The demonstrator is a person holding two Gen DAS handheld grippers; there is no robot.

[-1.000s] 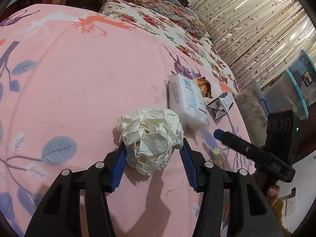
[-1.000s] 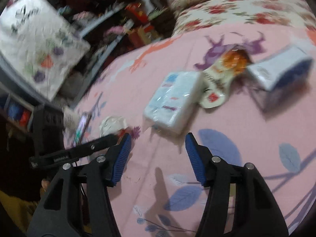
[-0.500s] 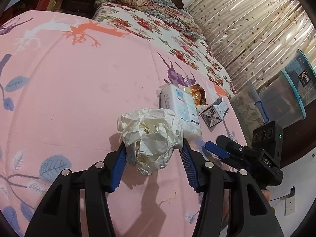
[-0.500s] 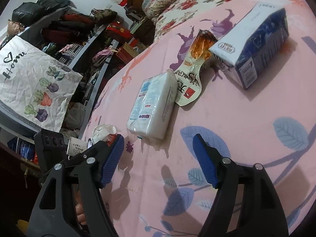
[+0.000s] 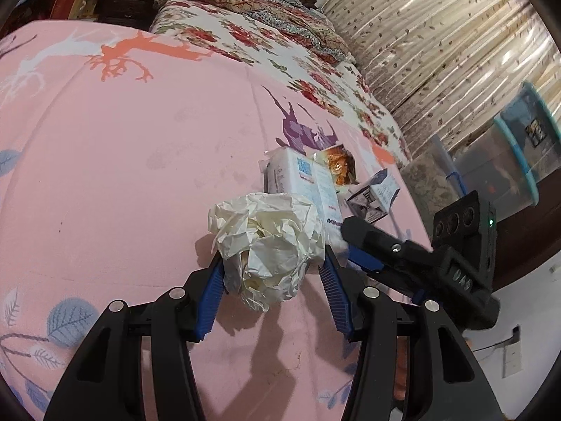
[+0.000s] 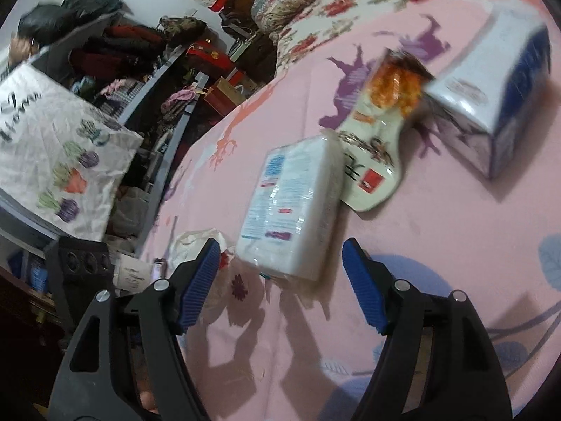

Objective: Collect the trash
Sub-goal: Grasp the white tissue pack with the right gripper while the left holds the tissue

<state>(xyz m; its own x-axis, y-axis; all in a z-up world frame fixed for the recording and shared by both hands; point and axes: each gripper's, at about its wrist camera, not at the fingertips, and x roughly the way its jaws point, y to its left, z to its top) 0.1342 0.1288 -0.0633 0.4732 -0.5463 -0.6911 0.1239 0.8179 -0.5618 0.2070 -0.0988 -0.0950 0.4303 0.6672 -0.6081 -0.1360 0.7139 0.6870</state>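
My left gripper (image 5: 273, 270) is shut on a crumpled white paper ball (image 5: 270, 245), held just above the pink bedsheet (image 5: 122, 175). A white tissue pack (image 5: 305, 182) lies behind it, then an orange snack wrapper (image 5: 338, 165) and a small white-and-blue box (image 5: 375, 194). My right gripper (image 6: 280, 249) is open, low over the sheet. The near end of the tissue pack (image 6: 291, 207) lies between its fingertips, which do not touch it. The wrapper (image 6: 378, 140) and box (image 6: 491, 105) lie beyond. The paper ball (image 6: 191, 242) shows at its left finger.
Floral pillows (image 5: 245, 10) sit at the head of the bed. Curtains (image 5: 438, 52) and clear storage bins (image 5: 508, 168) stand past the bed's right edge. Shelves of clothes (image 6: 115, 45) and a printed tote bag (image 6: 52, 158) line the other side.
My right gripper's jaws have widened and it has come in over the near end of the tissue pack, beside the left gripper. The left gripper still holds the paper ball.
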